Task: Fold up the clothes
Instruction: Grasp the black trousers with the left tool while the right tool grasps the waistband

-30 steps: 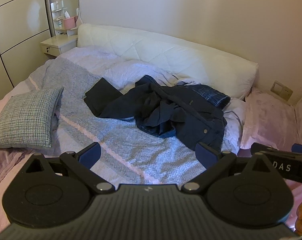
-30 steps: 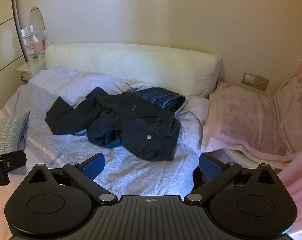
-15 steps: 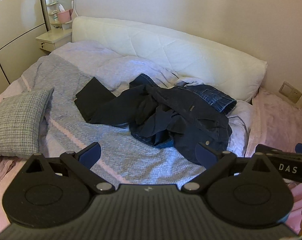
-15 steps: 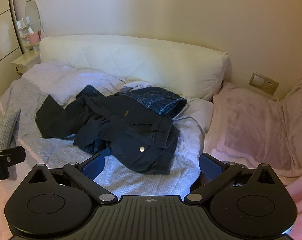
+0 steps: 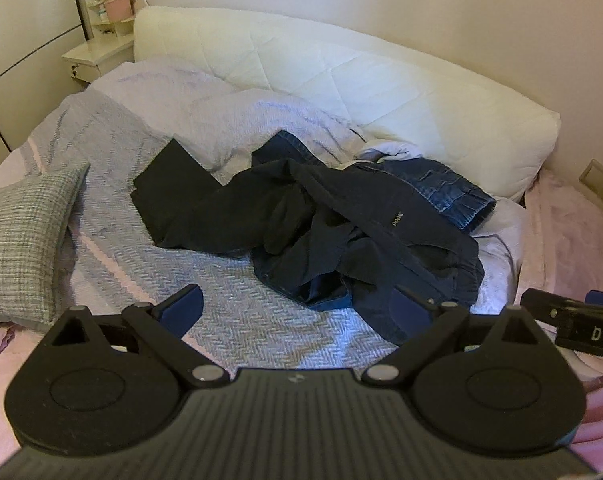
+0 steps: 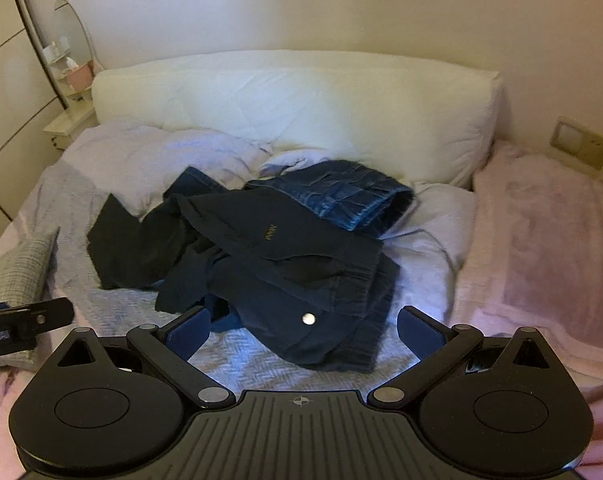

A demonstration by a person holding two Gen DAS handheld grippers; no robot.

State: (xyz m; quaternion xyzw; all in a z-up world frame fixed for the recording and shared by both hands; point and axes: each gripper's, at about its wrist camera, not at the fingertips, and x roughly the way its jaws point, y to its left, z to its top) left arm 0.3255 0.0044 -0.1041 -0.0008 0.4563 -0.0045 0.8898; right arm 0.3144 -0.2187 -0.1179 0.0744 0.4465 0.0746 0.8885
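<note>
Right wrist view first: the dark trousers [image 6: 269,264] lie straight ahead of my right gripper [image 6: 303,326], their waistband end with the silver button sitting just beyond and between the spread fingers [image 6: 189,330], nothing held. The long axis runs from that waistband away to the left and slightly back, ending in a flat leg on the grey bedspread [image 6: 113,312]. A folded blue denim piece [image 6: 341,192] sits beyond the trousers, partly under them, toward the white headboard cushion [image 6: 301,108]. Over to the left wrist view: my left gripper [image 5: 297,308] is also wide open and empty, and here the heap [image 5: 321,232] lies ahead and off to the right, with the right-hand finger [image 5: 409,308] already overlapping the hem edge in the picture, though I can't tell if it touches. The right gripper is nearer the waistband, I'd say; the left one would have to reach forward-left for the leg end [image 5: 169,192]. Compared with a second ago, both cameras have closed in: the clothes fill more of each view and sit lower, close against the fingers, and the jaws are as wide as they were.
</note>
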